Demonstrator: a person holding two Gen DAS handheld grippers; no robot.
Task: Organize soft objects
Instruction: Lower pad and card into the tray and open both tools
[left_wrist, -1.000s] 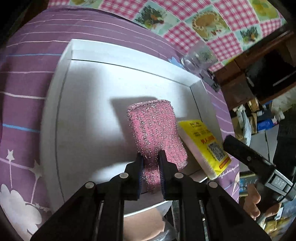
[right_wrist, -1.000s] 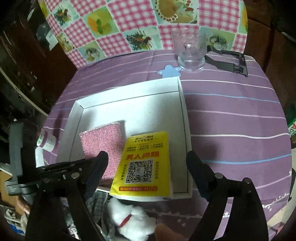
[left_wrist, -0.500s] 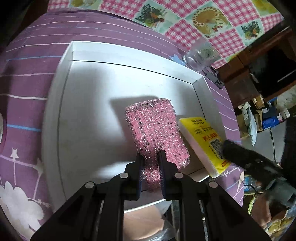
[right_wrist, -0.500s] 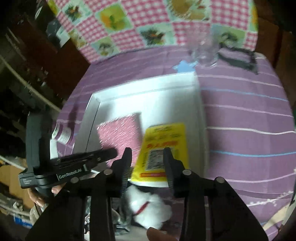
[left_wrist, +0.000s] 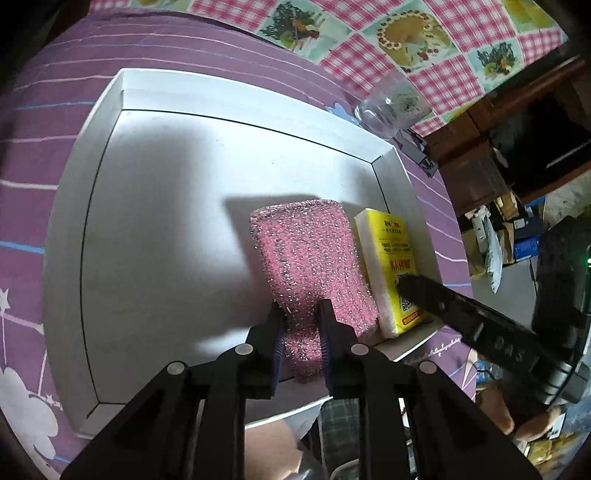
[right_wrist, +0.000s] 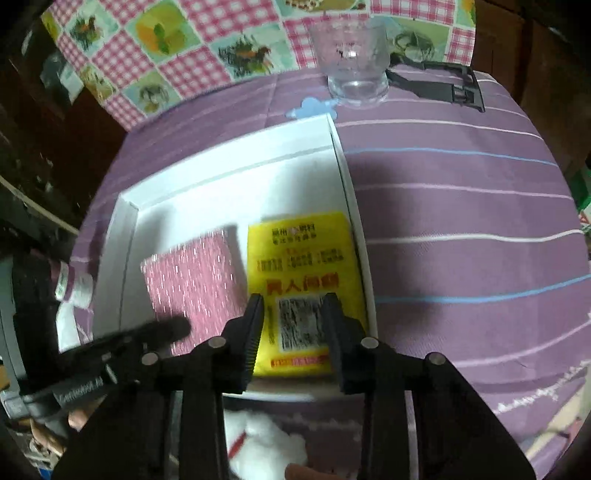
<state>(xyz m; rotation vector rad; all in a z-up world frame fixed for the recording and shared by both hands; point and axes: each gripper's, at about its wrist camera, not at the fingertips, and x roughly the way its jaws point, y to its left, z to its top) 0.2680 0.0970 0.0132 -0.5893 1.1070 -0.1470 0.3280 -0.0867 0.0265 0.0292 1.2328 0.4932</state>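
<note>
A pink glittery scouring pad (left_wrist: 306, 254) lies in the white tray (left_wrist: 221, 107), and my left gripper (left_wrist: 301, 325) is shut on its near end. Beside it on the right lies a yellow-topped sponge (left_wrist: 395, 251) with a printed code. One of my right gripper's fingers (left_wrist: 424, 295) reaches over that sponge's near end. In the right wrist view my right gripper (right_wrist: 295, 306) hovers over the yellow sponge (right_wrist: 299, 258). Its jaws are closing, and only the sponge's top face shows in the gap. The pink pad (right_wrist: 192, 273) and the left gripper's fingers (right_wrist: 162, 332) show at the left.
A clear glass cup (right_wrist: 354, 74) and a black clip (right_wrist: 436, 85) stand beyond the tray's far right corner on the purple striped cloth. A white plush toy (right_wrist: 266, 439) lies below the tray's near edge. A small bottle (right_wrist: 72, 284) sits left of the tray (right_wrist: 229, 158).
My right gripper's jaws have narrowed from wide apart to a small gap, and it has dropped toward the yellow sponge. The left gripper keeps its hold on the pink pad.
</note>
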